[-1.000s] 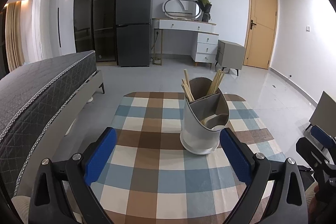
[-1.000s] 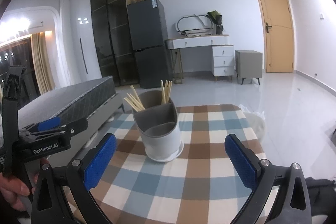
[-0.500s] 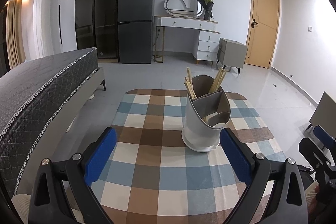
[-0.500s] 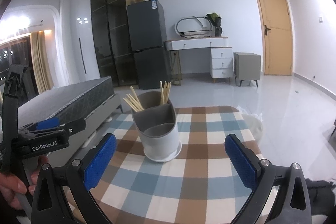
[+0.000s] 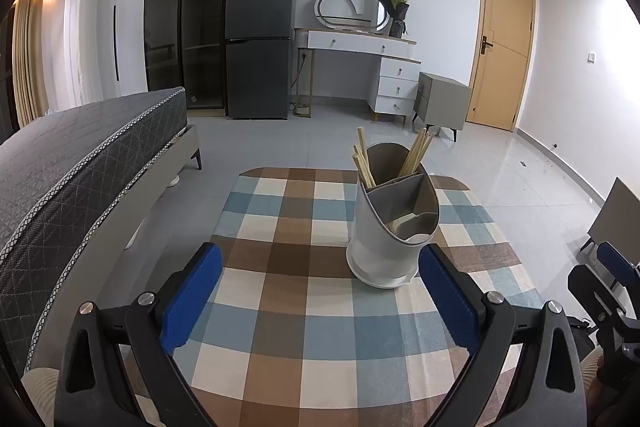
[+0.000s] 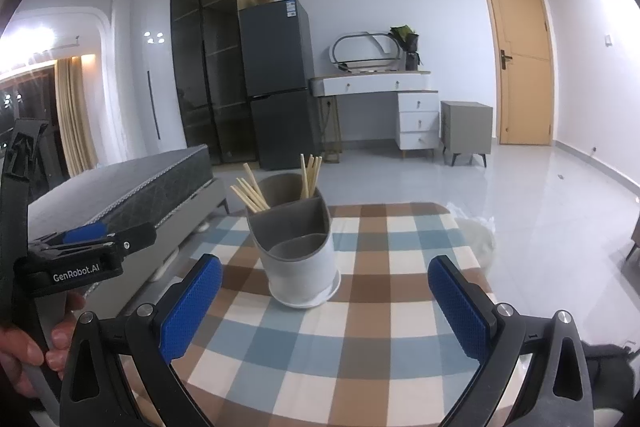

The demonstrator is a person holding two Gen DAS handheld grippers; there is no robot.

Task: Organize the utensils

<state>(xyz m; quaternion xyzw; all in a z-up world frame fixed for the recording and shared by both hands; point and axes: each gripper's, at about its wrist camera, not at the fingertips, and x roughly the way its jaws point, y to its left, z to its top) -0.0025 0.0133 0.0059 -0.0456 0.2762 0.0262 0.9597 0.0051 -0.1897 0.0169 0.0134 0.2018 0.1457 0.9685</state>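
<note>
the utensil holder (image 5: 394, 227) stands upright on the checked bench (image 5: 280, 327), chopsticks (image 5: 416, 155) already sorted into its rear compartments — no loose utensil is seen. if the holder is to be shifted, it is best gripped low on its wall and kept level. the left gripper (image 5: 320, 299) and right gripper (image 6: 324, 307), both short of the holder, are spread wide and hold nothing.

Bare checked cloth (image 5: 280, 307) all round — sole obstacle, upright holder (image 5: 394, 227).

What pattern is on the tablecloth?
Checks of brown, blue and cream on the tablecloth, clearest in the left wrist view.
</note>
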